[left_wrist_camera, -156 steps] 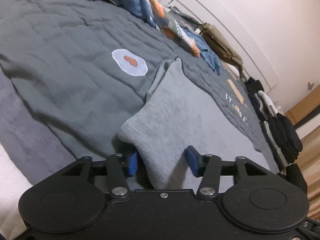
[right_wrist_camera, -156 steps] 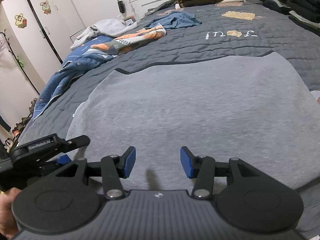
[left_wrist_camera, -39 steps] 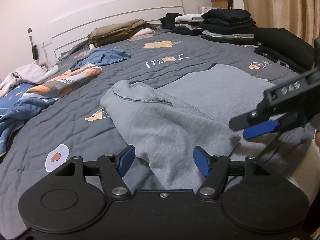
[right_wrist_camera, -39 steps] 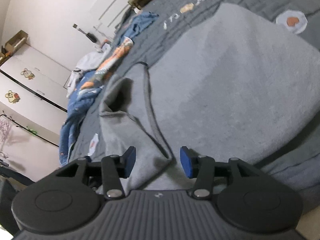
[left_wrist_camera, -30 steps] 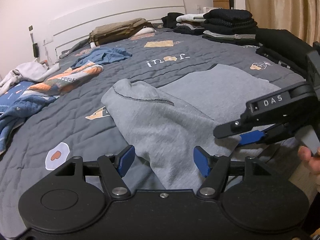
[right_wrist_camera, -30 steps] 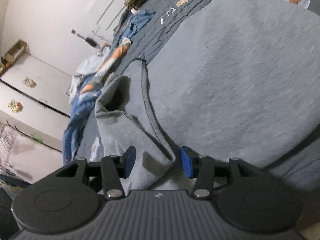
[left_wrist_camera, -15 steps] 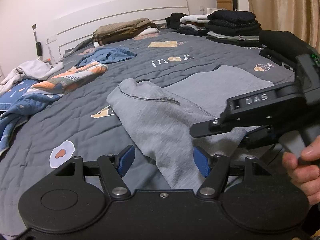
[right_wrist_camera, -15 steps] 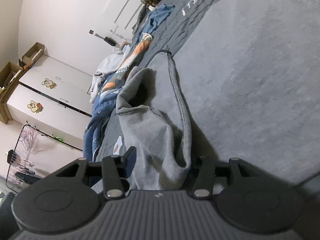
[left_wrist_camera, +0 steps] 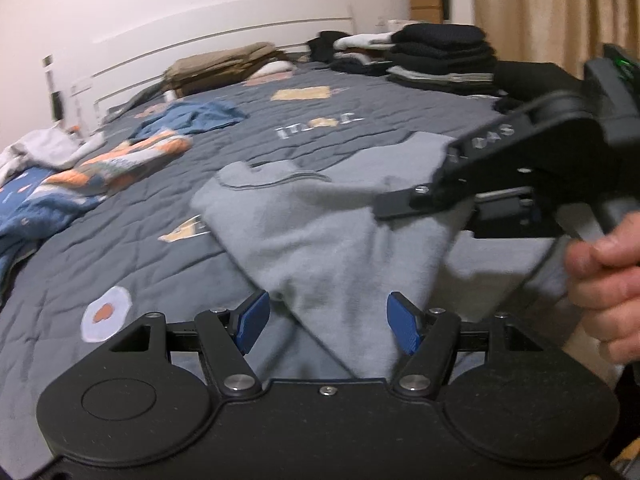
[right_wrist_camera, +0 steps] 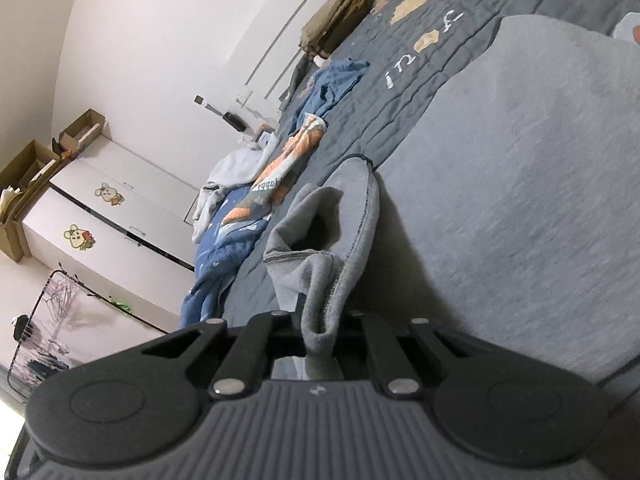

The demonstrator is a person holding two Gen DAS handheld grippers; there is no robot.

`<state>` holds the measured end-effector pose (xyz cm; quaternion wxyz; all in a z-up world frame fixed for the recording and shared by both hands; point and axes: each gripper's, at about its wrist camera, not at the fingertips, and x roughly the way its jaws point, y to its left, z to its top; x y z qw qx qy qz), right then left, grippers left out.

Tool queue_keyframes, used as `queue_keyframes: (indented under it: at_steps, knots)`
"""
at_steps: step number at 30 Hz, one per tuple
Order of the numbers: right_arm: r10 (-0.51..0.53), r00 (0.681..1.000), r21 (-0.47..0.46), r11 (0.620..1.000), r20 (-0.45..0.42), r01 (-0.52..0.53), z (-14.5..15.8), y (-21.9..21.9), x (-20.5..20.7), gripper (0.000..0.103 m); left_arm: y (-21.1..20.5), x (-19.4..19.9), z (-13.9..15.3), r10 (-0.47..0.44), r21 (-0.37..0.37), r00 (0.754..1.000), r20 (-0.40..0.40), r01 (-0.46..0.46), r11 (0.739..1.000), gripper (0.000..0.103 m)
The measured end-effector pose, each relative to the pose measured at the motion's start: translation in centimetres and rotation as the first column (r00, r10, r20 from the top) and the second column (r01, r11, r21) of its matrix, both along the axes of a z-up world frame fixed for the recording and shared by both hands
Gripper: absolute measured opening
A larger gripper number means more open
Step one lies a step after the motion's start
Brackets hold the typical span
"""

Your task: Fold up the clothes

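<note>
The right claw (right_wrist_camera: 318, 334) has just been closing and now pinches a bunched edge of the grey sweatshirt (left_wrist_camera: 332, 240), which lies spread on the bed (left_wrist_camera: 120, 264) with its body flat toward the headboard and one side raised in that pinch. The left claw (left_wrist_camera: 328, 320) stands open with a hanging fold of the same cloth between its blue pads (left_wrist_camera: 252, 320), not pressed. The step in hand looks like gathering one side for the first fold. Next, the left claw probably needs to close on the cloth so both can carry the edge across. Loose clothes (left_wrist_camera: 132, 160) and folded stacks (left_wrist_camera: 436, 60) lie well apart.
</note>
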<state>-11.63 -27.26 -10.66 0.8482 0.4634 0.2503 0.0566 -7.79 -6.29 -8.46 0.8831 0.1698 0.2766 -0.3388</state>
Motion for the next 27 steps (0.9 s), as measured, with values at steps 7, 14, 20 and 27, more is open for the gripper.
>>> queue_keyframes:
  at_steps: [7,14,20,27]
  knots:
    - [-0.034,0.999,0.022,0.999,-0.006,0.034,0.2,-1.7,-0.4,0.006,-2.5,-2.0,-1.1,-0.102,0.057,0.993,0.063,0.098,0.994,0.069]
    - [-0.083,0.997,0.029,0.996,0.009,0.083,0.6,-3.5,-1.9,0.006,-5.2,-3.0,-2.9,-0.147,0.188,0.978,0.149,0.118,0.975,0.068]
    - [-0.136,0.991,0.017,0.991,0.021,0.136,0.8,-5.6,-3.2,0.006,-7.3,-3.9,-3.8,-0.208,0.255,0.953,0.223,0.149,0.955,0.040]
    - [-0.204,0.978,-0.002,0.979,0.041,0.204,1.1,-8.2,-4.9,0.006,-9.9,-5.1,-5.1,-0.264,0.342,0.917,0.300,0.155,0.927,0.039]
